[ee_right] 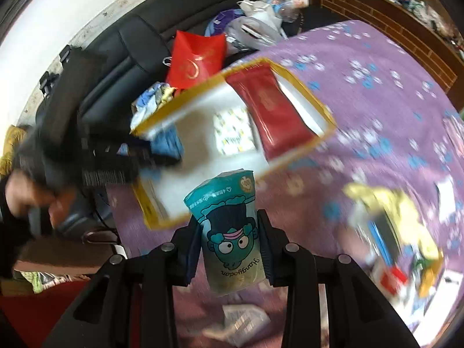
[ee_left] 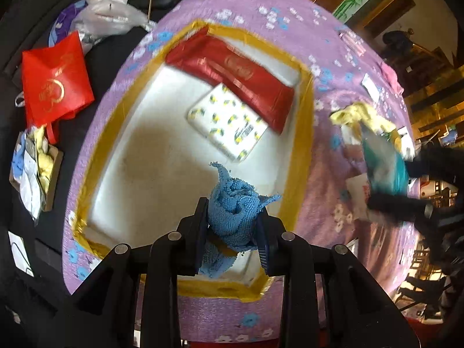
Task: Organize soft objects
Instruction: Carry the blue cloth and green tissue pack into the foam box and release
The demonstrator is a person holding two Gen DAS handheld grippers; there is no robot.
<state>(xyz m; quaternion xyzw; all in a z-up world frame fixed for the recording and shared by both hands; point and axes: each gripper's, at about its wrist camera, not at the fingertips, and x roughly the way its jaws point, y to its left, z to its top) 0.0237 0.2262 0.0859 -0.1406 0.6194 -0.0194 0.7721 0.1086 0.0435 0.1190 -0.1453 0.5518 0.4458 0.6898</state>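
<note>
My left gripper (ee_left: 232,226) is shut on a bunched blue cloth (ee_left: 235,203) and holds it over the near end of a white box with yellow-taped rim (ee_left: 304,133). In the box lie a red pack (ee_left: 232,72) and a white tissue pack with yellow print (ee_left: 229,121). My right gripper (ee_right: 229,246) is shut on a teal tissue pack with a cartoon face (ee_right: 229,226), held above the purple cloth in front of the box (ee_right: 327,116). The right gripper with its teal pack (ee_left: 382,162) shows blurred in the left wrist view; the left gripper (ee_right: 156,148) with the blue cloth shows blurred in the right wrist view.
The purple flowered tablecloth (ee_left: 261,14) covers the table. A yellow cloth and small packs (ee_left: 362,116) lie right of the box, also in the right wrist view (ee_right: 391,217). A red bag (ee_left: 55,81) and plastic bags (ee_left: 107,8) lie on the black sofa at left.
</note>
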